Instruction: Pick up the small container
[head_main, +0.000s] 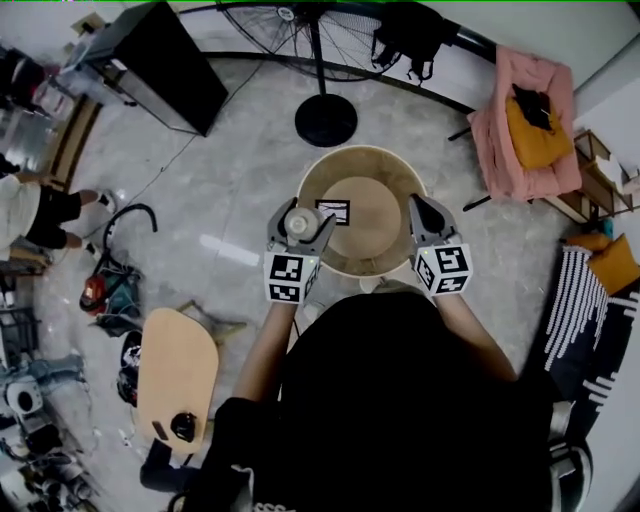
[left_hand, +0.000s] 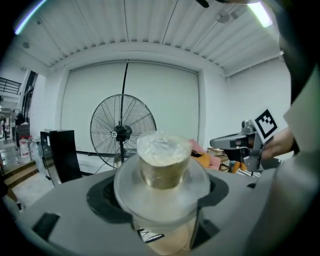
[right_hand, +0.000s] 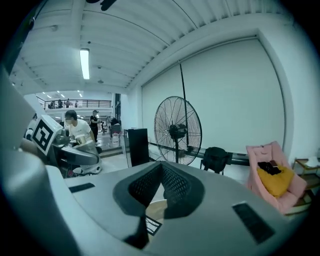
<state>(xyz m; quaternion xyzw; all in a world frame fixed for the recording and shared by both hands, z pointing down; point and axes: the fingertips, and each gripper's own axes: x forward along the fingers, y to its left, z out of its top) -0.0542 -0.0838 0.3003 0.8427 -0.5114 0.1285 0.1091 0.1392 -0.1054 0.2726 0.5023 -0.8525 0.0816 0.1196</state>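
A: Well, where is the small container (left_hand: 162, 159) now?

B: It's between the jaws of the left hand-held gripper (head_main: 298, 228), which are closed against its wide translucent rim. It seems to be held clear above the round wooden worktop (head_main: 392, 172). A printed marker card (head_main: 333, 212) lies below, just beyond the jaw tips.

A: And the right hand-held gripper (right_hand: 161, 186)?

B: Its jaws are together with nothing in them. It's off to the right of the left one, near the worktop's rim.

A: How will the container handle?

B: Light, I'd judge. It looks like thin plastic with a film-sealed top and pale contents, so it's probably slick and easy to crush. The stiffer rim looks like the safest place to hold it. Squeezing the cup wall could buckle it or burst the seal.
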